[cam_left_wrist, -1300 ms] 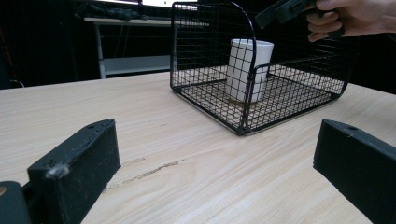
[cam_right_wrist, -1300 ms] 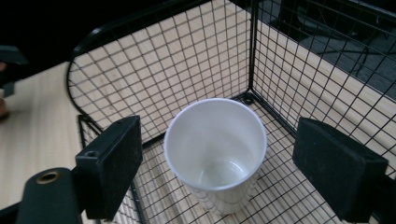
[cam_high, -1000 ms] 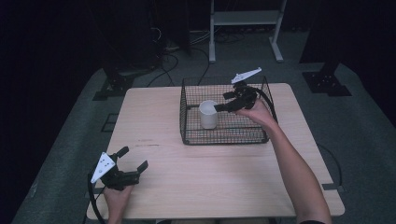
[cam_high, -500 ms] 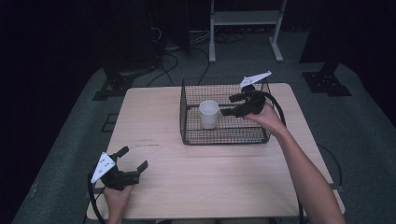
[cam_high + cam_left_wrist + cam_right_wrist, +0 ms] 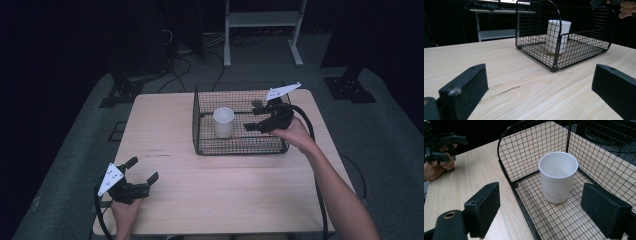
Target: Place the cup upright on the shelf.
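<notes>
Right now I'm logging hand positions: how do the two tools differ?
The left tool sits low at the table's near left corner, far from the basket; the right tool is raised over the basket's right side, aimed at the white cup. Both are open and hold nothing.

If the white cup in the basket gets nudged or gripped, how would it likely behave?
The white cup stands upright and looks empty, so it is probably light and may tip or slide if nudged. Its smooth walls could slip in a weak grip. The wire basket would likely stop it rolling far.
</notes>
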The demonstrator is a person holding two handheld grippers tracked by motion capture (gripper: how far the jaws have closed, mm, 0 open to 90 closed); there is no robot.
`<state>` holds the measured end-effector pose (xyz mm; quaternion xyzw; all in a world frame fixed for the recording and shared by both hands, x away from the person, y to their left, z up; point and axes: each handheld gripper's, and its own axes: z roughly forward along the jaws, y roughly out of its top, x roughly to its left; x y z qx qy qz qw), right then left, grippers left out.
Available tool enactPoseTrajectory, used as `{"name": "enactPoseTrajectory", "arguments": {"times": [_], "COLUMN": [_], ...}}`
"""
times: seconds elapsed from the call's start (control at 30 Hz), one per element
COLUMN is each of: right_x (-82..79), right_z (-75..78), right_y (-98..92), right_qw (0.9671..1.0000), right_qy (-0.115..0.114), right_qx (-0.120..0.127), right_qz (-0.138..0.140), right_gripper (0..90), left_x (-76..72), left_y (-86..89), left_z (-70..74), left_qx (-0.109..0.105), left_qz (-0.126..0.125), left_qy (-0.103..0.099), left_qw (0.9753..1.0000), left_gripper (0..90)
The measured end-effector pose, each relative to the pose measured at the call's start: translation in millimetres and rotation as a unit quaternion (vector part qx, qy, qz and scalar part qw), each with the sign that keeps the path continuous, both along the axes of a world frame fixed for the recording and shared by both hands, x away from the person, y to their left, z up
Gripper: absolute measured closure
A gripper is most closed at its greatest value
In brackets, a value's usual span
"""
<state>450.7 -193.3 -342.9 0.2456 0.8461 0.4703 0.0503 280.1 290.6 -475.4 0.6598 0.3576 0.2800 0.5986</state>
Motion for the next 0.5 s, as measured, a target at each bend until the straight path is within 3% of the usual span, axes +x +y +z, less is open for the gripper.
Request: {"name": "enactPoseTrajectory", "arguments": {"times": [0.33, 0.5], "right_x": [-16.2, -23.1], "right_z": [-7.6, -8.0], "right_y": [-13.8, -18.2], "right_qw": [1.0, 1.0], "right_qy": [0.001, -0.008], "right_qx": [-0.006, 0.006], "right_qz": [0.0, -0.001], "right_gripper": [14.9, 14.9], "left_x": [0.0, -0.1], "left_y": [-0.6, -1.0], "left_z": [0.0, -0.1], "left_qx": [0.003, 0.003], "left_qz": [0.002, 0.003], "left_qy": [0.0, 0.0], "left_qw": [1.0, 1.0], "left_gripper": [0.0, 0.0]}}
